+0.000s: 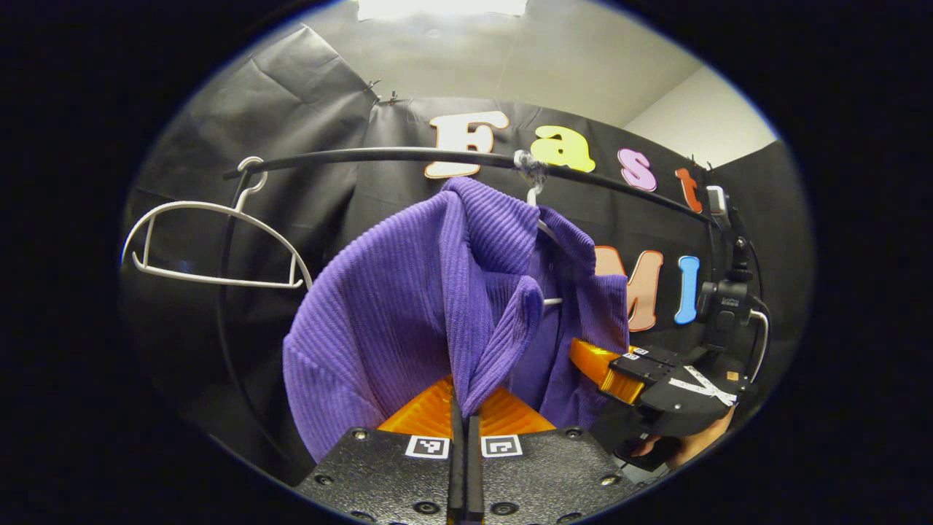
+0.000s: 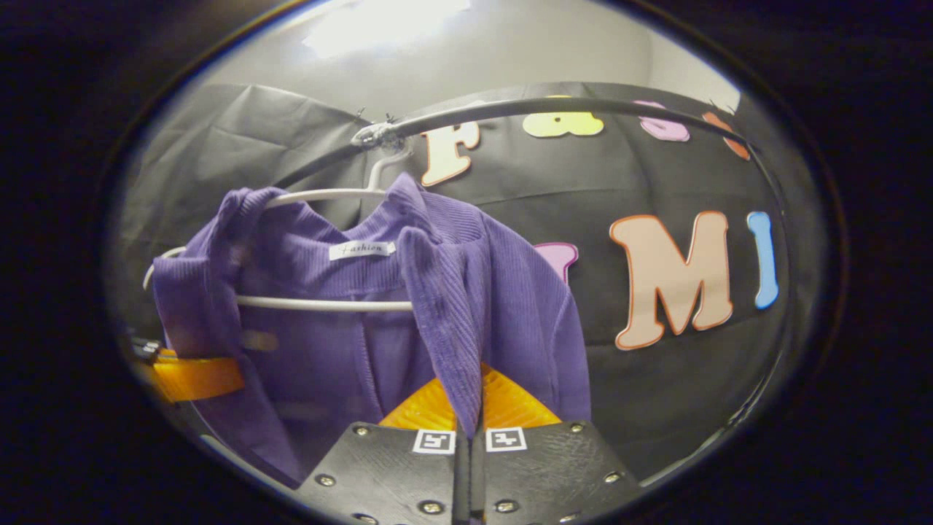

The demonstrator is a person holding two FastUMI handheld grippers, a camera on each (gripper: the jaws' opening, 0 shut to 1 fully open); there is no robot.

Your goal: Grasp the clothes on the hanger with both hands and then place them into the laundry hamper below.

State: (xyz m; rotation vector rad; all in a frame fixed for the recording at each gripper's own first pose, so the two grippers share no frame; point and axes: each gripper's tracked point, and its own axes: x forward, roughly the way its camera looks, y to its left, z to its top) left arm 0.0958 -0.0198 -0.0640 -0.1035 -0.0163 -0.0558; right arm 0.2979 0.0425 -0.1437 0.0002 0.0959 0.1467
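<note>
A purple ribbed garment (image 1: 408, 306) hangs on a white hanger (image 1: 548, 232) from the black rail (image 1: 364, 155). My left gripper (image 1: 465, 415) is shut on a fold of its front edge, pulled down between the fingers. Off to the right, the right gripper (image 1: 612, 372) grips the garment's other side, with a hand below it. In the right gripper view the purple garment (image 2: 350, 328) drapes over the white hanger (image 2: 321, 303), and my right gripper (image 2: 470, 434) is shut on a strip of its collar edge. The left gripper (image 2: 197, 375) shows at the far left, partly behind the cloth.
An empty white hanger (image 1: 211, 244) hangs on the rail to the left of the garment. The black rail (image 2: 554, 108) curves overhead. A black device (image 1: 725, 306) with a cable is clamped to the rail's right post.
</note>
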